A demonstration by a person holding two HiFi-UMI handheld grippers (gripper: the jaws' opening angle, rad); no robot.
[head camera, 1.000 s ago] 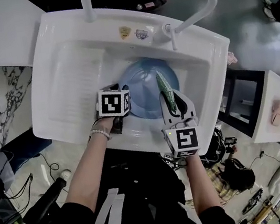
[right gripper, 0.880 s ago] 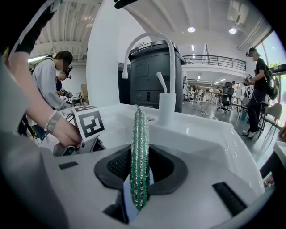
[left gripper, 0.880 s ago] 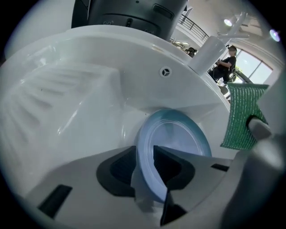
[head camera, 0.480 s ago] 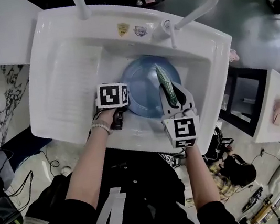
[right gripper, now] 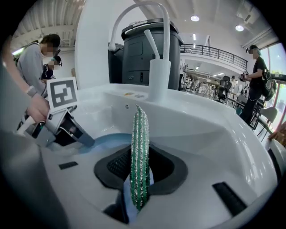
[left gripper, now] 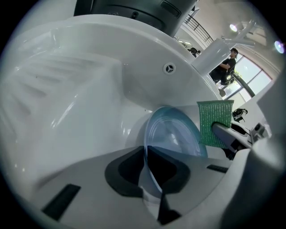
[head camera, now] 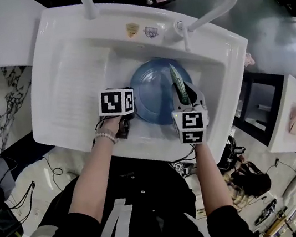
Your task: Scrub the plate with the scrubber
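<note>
While in sink (head camera: 75, 88), plate (head camera: 151, 89) near scrubber (head camera: 179, 87).

— How's the left tool (left gripper: 146, 156) set?

— It points steeply down, just past the near edge of the sink (head camera: 68, 142). Its jaws have just been closing and now pinch the rim of the plate (left gripper: 174, 134). The left hand (head camera: 111, 131) grips it from behind, with the left forearm (head camera: 92, 172) slanting in from the near side.

— And the right tool (right gripper: 139, 165)?

— It tilts down less steeply, toward the sink's far edge. Its jaws are clamped on the scrubber (right gripper: 139, 147), which stands on edge between the pads. The right forearm (head camera: 207, 167) runs almost straight in over the near edge. The two tools sit side by side, apart.
</note>
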